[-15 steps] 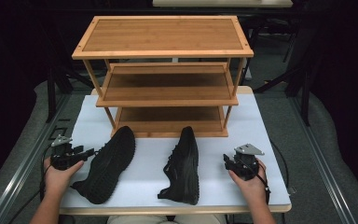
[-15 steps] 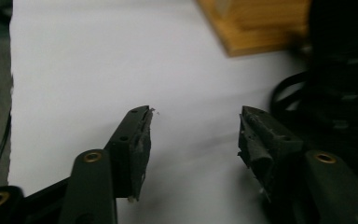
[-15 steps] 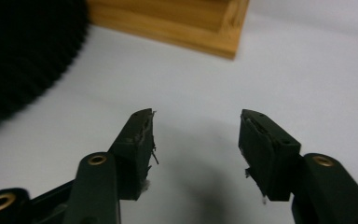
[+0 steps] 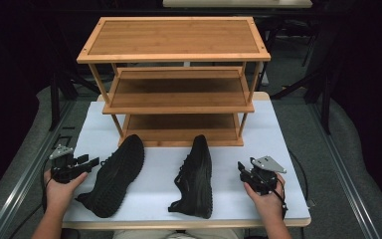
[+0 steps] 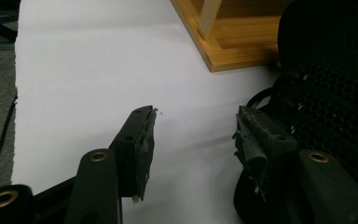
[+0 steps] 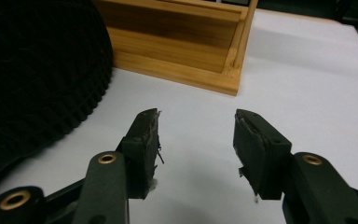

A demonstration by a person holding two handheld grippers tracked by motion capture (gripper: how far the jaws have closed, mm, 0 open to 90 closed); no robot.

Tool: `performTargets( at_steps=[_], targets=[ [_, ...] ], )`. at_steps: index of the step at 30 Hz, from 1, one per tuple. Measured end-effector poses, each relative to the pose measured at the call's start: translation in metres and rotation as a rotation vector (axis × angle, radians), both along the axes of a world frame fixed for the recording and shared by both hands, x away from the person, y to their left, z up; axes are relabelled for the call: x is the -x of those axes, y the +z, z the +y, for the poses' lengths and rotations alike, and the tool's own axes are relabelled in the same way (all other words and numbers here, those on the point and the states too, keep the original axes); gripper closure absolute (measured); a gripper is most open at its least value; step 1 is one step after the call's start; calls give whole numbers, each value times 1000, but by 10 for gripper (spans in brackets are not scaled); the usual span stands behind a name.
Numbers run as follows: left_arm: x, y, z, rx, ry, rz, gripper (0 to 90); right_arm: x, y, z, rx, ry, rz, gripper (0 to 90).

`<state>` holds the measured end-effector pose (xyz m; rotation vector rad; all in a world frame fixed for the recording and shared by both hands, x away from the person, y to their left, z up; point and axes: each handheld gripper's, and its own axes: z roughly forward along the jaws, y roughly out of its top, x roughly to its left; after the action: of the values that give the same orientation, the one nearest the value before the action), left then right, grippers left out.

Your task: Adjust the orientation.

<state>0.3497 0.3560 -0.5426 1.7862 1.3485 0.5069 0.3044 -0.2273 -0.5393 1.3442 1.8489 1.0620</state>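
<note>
Two black sneakers lie on the white table (image 4: 154,189). The left shoe (image 4: 115,174) is tipped on its side with the sole showing; the right shoe (image 4: 196,177) rests on its side too. My left gripper (image 4: 90,162) sits at the table's left, open and empty, its right jaw close beside the left shoe (image 5: 326,93). My right gripper (image 4: 240,169) is open and empty to the right of the right shoe (image 6: 32,79). In the left gripper view the gap (image 5: 196,140) between the jaws holds only bare table; the right gripper (image 6: 196,140) likewise.
A three-tier bamboo shoe rack (image 4: 179,84) stands at the back of the table, its bottom shelf (image 4: 179,130) just beyond the shoes' toes. Its corner (image 5: 223,51) lies ahead of the left gripper, and its base (image 6: 186,70) ahead of the right. Dark floor surrounds the table.
My left gripper has edged slightly toward the left shoe. The right gripper and both shoes look unmoved.
</note>
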Motion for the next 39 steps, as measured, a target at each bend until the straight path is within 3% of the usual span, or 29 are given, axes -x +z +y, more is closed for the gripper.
performTargets(
  at_steps=[5,9,12,14,17,19,22,24,27,31,36,37,39],
  targets=[
    [4,1,-2,5,-5,20,470,-6,-4,1,-26,-5,31,501],
    [12,13,-8,25,-37,27,466,-4,-6,0,-27,-2,35,499],
    [18,19,-12,-9,-31,20,482,0,-5,-2,-39,0,23,499],
    [22,17,-8,-50,-3,45,532,3,-2,-4,-42,-8,8,499],
    [26,11,1,-35,-33,105,621,6,1,-5,-53,-17,-10,499],
    [33,9,4,-44,-58,123,660,3,2,-5,-63,-19,-10,499],
    [44,11,5,-52,-81,119,763,-2,0,-2,-79,-9,-7,503],
    [50,9,8,-36,-79,142,784,-3,-1,2,-69,-3,-2,506],
    [45,4,11,-67,-57,159,849,0,-1,5,-53,16,-6,507],
    [32,-4,13,-14,-83,186,898,2,2,1,-77,-2,-46,507],
    [29,-12,6,-22,-117,235,900,-1,-1,-1,-102,-3,-39,506],
    [30,-13,6,-23,-117,230,899,0,0,-2,-91,-1,-17,506],
    [33,-12,5,-7,-135,239,899,-2,0,-1,-97,1,-29,504]
  ],
)
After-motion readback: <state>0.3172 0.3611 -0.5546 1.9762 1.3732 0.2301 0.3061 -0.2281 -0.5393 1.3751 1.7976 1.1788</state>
